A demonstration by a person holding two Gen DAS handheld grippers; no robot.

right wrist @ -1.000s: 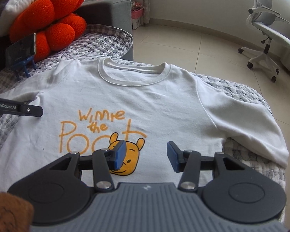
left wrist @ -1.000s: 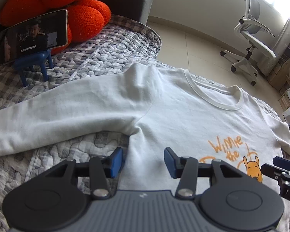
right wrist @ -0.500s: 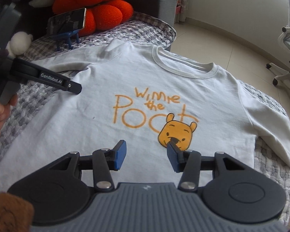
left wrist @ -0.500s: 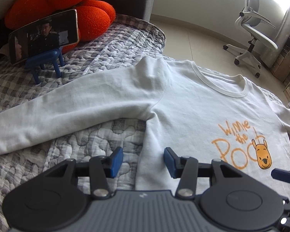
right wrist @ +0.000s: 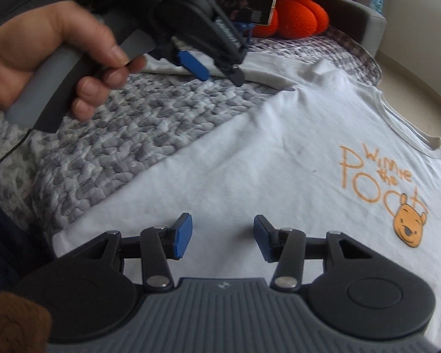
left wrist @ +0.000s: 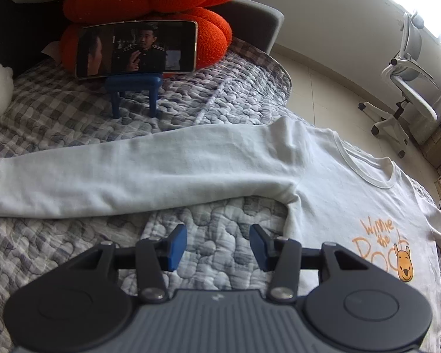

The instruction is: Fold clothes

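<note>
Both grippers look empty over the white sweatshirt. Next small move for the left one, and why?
Probably ease the left gripper forward and down onto the outstretched sleeve and close on it, to fold it across the body. The sweatshirt lies flat, face up on the quilt, with nothing folded yet; both sets of jaws stand open and empty, the right gripper over the lower body.

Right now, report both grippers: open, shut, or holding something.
Left gripper: open, holding nothing, over the quilt beside the white shirt.
Right gripper: open, holding nothing, over the shirt's lower body.
</note>
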